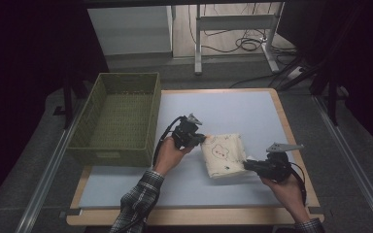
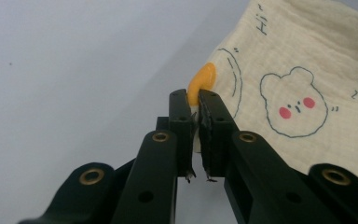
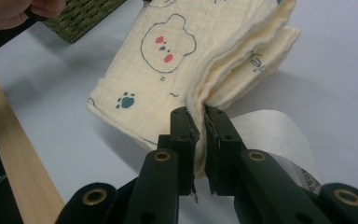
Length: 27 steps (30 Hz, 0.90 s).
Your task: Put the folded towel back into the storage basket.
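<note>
A folded cream cloth (image 1: 223,154) printed with bear faces lies on the pale blue mat, held at two corners. My left gripper (image 1: 203,139) is shut on the cloth's left corner, and in the left gripper view the jaws (image 2: 194,100) pinch the cloth (image 2: 298,88) edge beside an orange print. My right gripper (image 1: 246,165) is shut on the near right corner. In the right gripper view the jaws (image 3: 196,114) clamp the stacked layers of the cloth (image 3: 177,65), and a white care label (image 3: 279,135) hangs beside them.
A green woven basket (image 1: 119,119), with nothing in it, stands at the table's left, close behind the left hand. The wooden table edge (image 1: 194,216) runs along the front. Desk legs and cables lie on the floor beyond the table.
</note>
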{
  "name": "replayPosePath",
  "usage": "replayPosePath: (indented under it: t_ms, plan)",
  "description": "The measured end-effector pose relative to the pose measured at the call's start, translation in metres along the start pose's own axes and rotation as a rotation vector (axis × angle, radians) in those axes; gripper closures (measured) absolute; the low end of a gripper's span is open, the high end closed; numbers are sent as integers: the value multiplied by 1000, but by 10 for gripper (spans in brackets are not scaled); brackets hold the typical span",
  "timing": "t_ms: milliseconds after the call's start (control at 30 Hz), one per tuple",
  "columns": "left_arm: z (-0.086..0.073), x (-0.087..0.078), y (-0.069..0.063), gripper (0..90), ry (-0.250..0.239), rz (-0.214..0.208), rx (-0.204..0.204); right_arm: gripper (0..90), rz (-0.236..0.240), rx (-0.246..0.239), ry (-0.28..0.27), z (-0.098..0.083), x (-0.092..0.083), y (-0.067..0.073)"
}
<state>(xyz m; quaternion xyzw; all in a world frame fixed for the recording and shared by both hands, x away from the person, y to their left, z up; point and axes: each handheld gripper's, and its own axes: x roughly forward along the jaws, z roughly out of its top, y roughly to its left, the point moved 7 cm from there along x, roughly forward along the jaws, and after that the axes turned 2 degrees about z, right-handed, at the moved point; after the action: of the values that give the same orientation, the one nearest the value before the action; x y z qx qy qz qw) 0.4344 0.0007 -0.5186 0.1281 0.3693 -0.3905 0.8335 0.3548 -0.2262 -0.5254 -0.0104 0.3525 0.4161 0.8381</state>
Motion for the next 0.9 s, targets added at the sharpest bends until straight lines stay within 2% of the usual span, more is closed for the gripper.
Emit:
replayPosePath:
  t_ms: [333, 900]
  plan:
    - [1, -17, 14, 840, 46, 44, 11, 821, 25, -14, -9, 17, 8, 10]
    - [6, -58, 38, 842, 105, 139, 41, 821, 74, -41, -15, 54, 26, 29]
